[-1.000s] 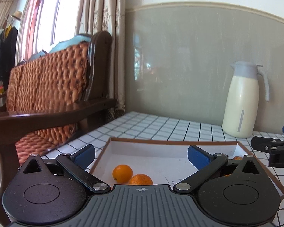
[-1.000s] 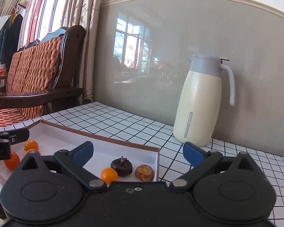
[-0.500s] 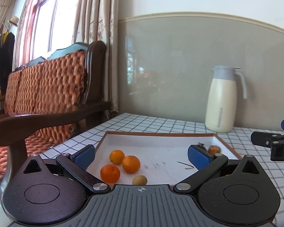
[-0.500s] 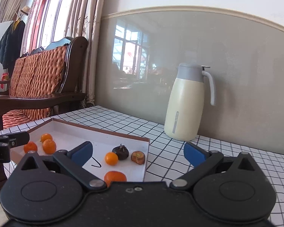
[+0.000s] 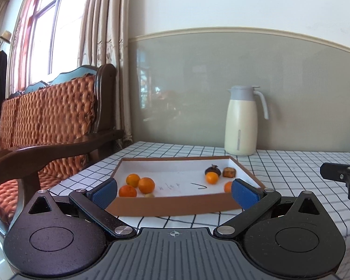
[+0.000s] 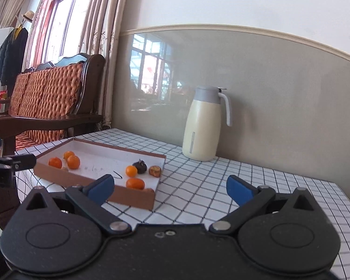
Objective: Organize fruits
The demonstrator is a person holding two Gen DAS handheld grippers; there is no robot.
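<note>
1. Shallow cardboard tray [image 5: 175,206] sits on the checked counter [image 6: 221,186], near its left end; all visible fruit lies inside it
2. Left cluster: three oranges [image 5: 146,185] touching or nearly so, with a small yellowish fruit [image 5: 149,195] just beside them
3. Right cluster: dark round fruit [image 6: 140,166], a brown cut piece [image 6: 155,170] beside it, and two more small oranges [image 6: 135,183] nearer the front wall
4. Left tongs [image 5: 173,190] spread wide, holding nothing, short of the tray's front wall; right tongs [image 6: 170,186] likewise wide and empty, off the tray's right corner
5. Scene fits either sorting in progress or fruit already grouped; cannot settle which
6. If a pick follows: judge it best to drop in over the wall, straddle one fruit clear of its neighbours and close gently, since round fruit will likely roll
7. Cream jug [image 6: 203,126] stands well behind, by the wall
</note>
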